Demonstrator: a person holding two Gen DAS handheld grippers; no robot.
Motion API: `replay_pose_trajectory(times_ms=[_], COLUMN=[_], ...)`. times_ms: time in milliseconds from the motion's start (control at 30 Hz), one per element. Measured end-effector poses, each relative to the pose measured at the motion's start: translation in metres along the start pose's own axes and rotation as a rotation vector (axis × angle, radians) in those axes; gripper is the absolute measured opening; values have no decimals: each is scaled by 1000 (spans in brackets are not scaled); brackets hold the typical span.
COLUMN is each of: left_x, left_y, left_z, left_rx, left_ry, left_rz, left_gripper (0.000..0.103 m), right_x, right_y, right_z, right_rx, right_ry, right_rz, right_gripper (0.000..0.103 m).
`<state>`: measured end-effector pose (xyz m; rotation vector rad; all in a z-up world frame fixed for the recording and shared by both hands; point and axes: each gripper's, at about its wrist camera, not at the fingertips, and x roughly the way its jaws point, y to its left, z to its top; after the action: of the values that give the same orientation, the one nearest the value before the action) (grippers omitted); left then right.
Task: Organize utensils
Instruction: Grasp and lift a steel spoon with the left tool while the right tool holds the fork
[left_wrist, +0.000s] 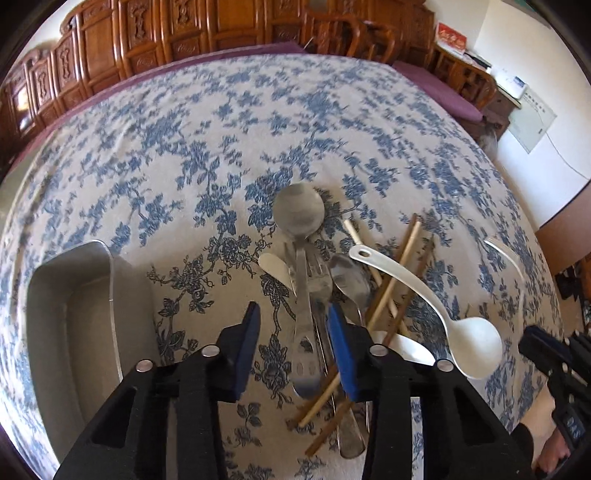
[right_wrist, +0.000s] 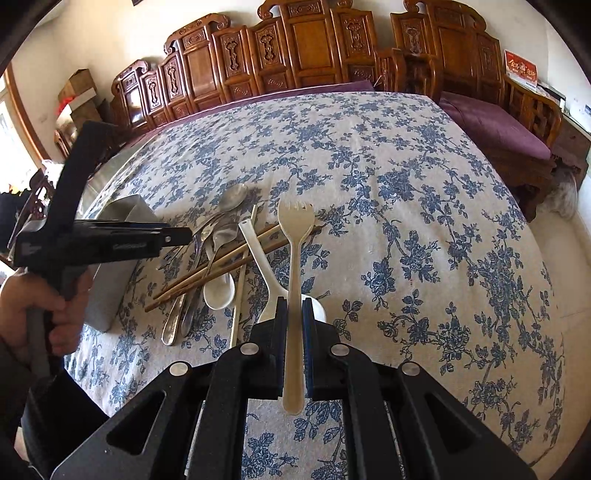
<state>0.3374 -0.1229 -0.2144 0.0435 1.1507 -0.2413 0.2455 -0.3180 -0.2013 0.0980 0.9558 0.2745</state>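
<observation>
A table covered by a white cloth with a blue flower print (right_wrist: 424, 206) fills both views. The right gripper (right_wrist: 294, 306) has its blue-padded jaws closed tight on the handle of a cream plastic fork (right_wrist: 294, 251), which points away from the camera with its tines at the far end, lifted above the cloth.

Left of it lies a loose heap of utensils: metal spoons (left_wrist: 299, 218), a metal fork (left_wrist: 318, 273), brown and pale wooden chopsticks (right_wrist: 221, 264), and a white plastic ladle (left_wrist: 469, 345) with a hole in its handle.

The left gripper (left_wrist: 293, 325) hovers over that heap, jaws partly apart with the metal handles lying between and below them; no contact with the pads is visible.

A grey rectangular metal tray (left_wrist: 70, 295) sits on the cloth to the left of the heap.

A hand (right_wrist: 55, 306) grips the left tool's handle.
</observation>
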Motion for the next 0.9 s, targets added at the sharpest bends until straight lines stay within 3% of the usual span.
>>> replay_pose_trajectory(times_ms=[100, 267, 733, 800, 833, 900], left_x=[8, 15, -34, -40, -43, -50], left_y=[4, 9, -7, -5, -4, -5], left_z=[2, 2, -4, -5, -6, -6], left_rx=[-25, -75, 56, 56, 58, 72], left_ry=[26, 55, -72, -81, -84, -91], left_rz=[-33, -78, 6, 12, 16, 28], left_gripper=[33, 10, 9, 7, 0, 0], right_x=[2, 3, -2, -3, -4, -5], right_y=[0, 1, 14, 16, 17, 18], right_z=[0, -1, -1, 0, 0, 0], right_rx=[1, 1, -32, -38, -40, -44], right_ry=[5, 9, 2, 0, -1, -3], right_rz=[6, 10, 19, 20, 20, 22], right_gripper=[9, 9, 9, 9, 9, 9])
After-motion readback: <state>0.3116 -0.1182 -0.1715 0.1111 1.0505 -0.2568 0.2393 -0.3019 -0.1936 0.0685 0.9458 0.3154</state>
